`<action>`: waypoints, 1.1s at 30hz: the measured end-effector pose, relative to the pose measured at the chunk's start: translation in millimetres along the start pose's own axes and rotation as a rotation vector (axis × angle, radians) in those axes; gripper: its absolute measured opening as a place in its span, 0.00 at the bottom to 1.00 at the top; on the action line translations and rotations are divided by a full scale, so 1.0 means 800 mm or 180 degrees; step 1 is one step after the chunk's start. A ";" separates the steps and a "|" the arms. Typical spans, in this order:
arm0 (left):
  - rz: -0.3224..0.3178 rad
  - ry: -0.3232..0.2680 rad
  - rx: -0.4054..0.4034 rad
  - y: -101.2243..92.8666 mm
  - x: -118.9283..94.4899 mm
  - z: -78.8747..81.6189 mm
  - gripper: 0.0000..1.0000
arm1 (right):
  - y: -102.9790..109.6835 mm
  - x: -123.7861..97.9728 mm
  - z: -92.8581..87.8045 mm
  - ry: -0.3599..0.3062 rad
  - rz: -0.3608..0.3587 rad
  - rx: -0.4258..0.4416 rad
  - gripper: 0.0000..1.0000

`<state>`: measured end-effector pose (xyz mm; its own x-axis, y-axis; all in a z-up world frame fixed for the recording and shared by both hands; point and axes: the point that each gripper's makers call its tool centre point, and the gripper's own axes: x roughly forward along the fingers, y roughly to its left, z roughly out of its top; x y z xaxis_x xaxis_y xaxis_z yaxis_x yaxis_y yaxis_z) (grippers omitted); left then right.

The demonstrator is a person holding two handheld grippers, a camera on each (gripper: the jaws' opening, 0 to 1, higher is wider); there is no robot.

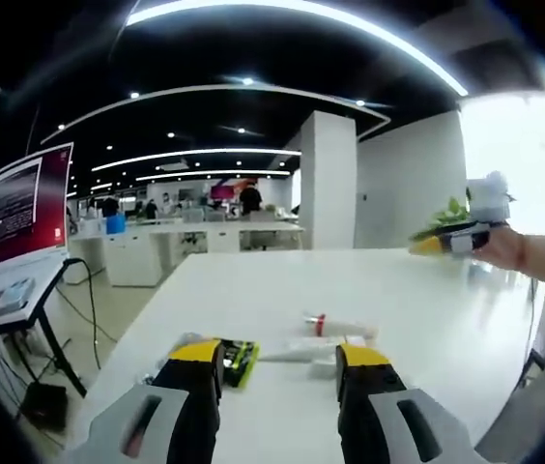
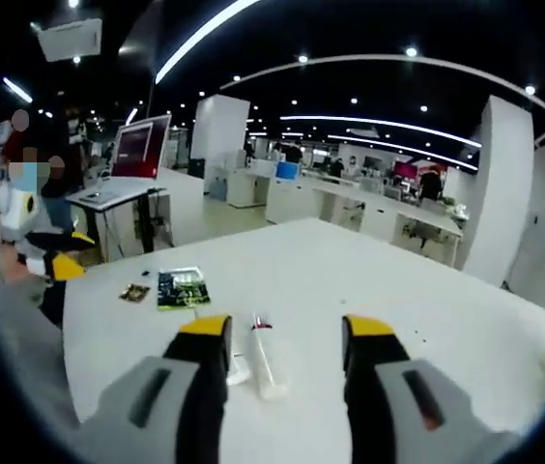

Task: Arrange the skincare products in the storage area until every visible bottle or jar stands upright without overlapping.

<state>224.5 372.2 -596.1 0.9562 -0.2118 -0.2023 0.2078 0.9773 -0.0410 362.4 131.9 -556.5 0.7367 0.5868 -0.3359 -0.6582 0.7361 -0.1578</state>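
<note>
On the white table [image 1: 417, 300] a white tube with a red cap [image 1: 338, 326] lies flat, and a second white tube [image 1: 297, 352] rests beside it just beyond my left gripper [image 1: 280, 350], which is open and holds nothing. A green sachet [image 1: 240, 360] lies by its left jaw. In the right gripper view both tubes [image 2: 266, 365] lie flat between the jaws of my open right gripper [image 2: 287, 329]. The green sachet [image 2: 182, 287] and a small dark sachet [image 2: 135, 292] lie further off to the left. Nothing stands upright.
The right gripper [image 1: 451, 238], held in a hand [image 1: 504, 248], hovers over the table's far right. The left gripper [image 2: 48, 257] shows at the left edge. A desk with a red-screen monitor [image 1: 26, 203] stands beside the table, with office desks and people beyond.
</note>
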 end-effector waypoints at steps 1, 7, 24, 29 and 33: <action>-0.0001 0.0001 -0.0007 0.000 0.000 0.000 0.48 | -0.002 0.005 0.002 0.0014 0.0004 0.0005 0.47; -0.0018 0.0009 -0.0048 0.000 0.001 0.000 0.48 | -0.010 0.037 0.024 0.0092 0.0073 -0.0044 0.48; -0.0030 0.0068 -0.0056 -0.001 0.001 -0.005 0.48 | 0.018 0.108 -0.076 0.1143 0.0516 -0.0125 0.48; -0.0038 0.0110 -0.0071 -0.002 0.002 -0.009 0.48 | 0.022 0.125 -0.136 0.1596 0.0526 -0.0175 0.41; -0.0046 0.0146 -0.0071 -0.003 0.002 -0.012 0.48 | 0.025 0.139 -0.159 0.1742 0.0576 -0.0074 0.41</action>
<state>223.7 369.5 -605.8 0.9425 -0.2261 -0.2462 0.2164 0.9741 -0.0660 411.4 169.3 -715.3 0.4288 0.4381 -0.7900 -0.7740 0.6291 -0.0713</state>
